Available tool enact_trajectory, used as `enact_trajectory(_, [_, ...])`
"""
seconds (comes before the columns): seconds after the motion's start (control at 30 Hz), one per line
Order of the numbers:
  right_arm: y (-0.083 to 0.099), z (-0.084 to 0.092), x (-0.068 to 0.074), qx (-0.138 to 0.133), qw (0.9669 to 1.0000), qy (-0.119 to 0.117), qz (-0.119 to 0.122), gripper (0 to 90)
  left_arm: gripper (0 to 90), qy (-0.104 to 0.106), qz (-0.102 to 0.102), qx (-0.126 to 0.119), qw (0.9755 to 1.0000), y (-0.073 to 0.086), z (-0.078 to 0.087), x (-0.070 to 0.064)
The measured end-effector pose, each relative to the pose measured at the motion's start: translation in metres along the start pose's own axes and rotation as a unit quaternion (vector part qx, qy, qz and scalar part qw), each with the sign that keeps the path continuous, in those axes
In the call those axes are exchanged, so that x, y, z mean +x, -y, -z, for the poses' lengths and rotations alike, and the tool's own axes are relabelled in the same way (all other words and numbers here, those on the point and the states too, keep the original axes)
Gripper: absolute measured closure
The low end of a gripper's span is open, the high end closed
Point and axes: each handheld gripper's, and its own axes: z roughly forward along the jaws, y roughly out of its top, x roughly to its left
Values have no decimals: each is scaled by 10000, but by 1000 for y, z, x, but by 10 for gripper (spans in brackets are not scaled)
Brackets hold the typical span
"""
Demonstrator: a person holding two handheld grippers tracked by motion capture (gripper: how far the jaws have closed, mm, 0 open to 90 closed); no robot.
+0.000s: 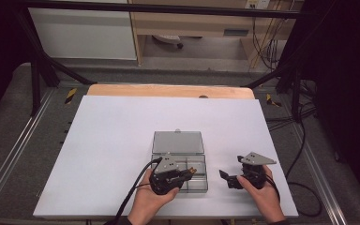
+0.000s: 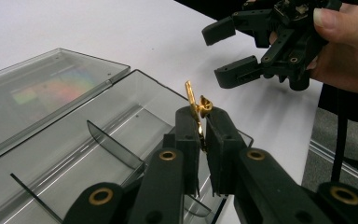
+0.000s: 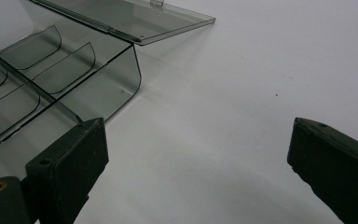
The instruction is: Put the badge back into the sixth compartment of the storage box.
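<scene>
Left claw (image 2: 201,122) pinches a small gold clip (image 2: 196,106) tight, hovering it over the open clear compartment box (image 2: 121,116) on the white counter (image 1: 112,140), while the right claw (image 1: 230,179) waits beside the box, jaws wide and empty.

lab workspace: black frame rig (image 1: 37,70), floor cables (image 1: 267,47), white-topped table (image 1: 112,140)

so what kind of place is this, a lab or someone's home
Most likely a lab or workshop set up for recording. A black metal frame surrounds the white table, loose cables run across the floor behind, and a person works with the hand-held left gripper and right gripper.
</scene>
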Motion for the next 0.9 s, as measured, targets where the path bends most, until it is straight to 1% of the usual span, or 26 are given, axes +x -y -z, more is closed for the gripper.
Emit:
enact_trajectory(0.43, [0,0,0,0,10000,2,7,55,839,89,-94,176,9998,3,-8,-8])
enact_trajectory(0.67, [0,-1,0,18,10000,-4,-9,54,839,75,-98,287,9995,6,-13,-9])
enact_trajectory(0.9, [0,0,0,13,10000,-2,21,54,838,52,-185,423,9989,8,-22,-11])
